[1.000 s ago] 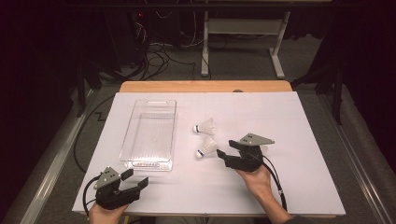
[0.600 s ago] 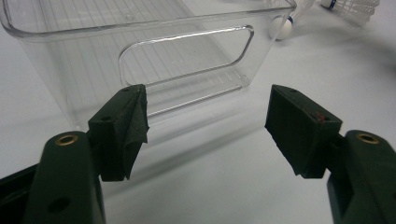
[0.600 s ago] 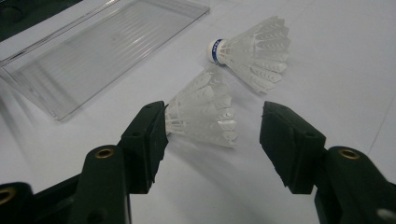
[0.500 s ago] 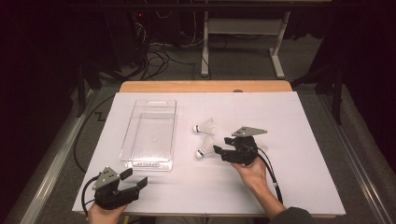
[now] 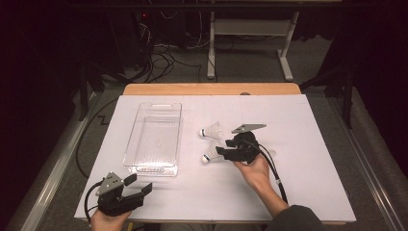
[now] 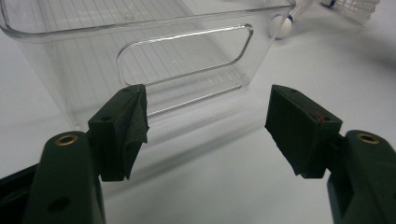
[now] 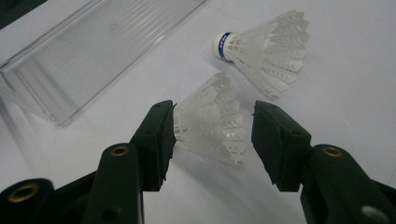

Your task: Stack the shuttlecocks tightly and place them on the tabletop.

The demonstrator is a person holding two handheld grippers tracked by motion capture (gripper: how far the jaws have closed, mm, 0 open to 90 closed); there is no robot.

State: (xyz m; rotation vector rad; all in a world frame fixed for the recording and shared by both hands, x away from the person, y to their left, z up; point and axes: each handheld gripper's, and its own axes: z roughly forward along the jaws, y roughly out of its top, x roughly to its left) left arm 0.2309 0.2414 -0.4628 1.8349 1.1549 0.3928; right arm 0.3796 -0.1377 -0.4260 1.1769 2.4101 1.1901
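Right gripper view: jaws of right gripper [image 7: 212,140] parted around near shuttlecock [image 7: 212,123] beside bin [image 7: 70,65], probably untouched; could crush feathers. Left gripper [image 6: 208,128] jaws released.

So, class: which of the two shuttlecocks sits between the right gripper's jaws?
The nearer shuttlecock, its skirt between the open right gripper jaws; the other shuttlecock, with the blue band, lies beyond them.

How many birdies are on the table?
2. One shuttlecock lies between the open jaws of the right hand-held gripper. The other shuttlecock lies just beyond it on the white table, right of the clear bin. None seem hidden.
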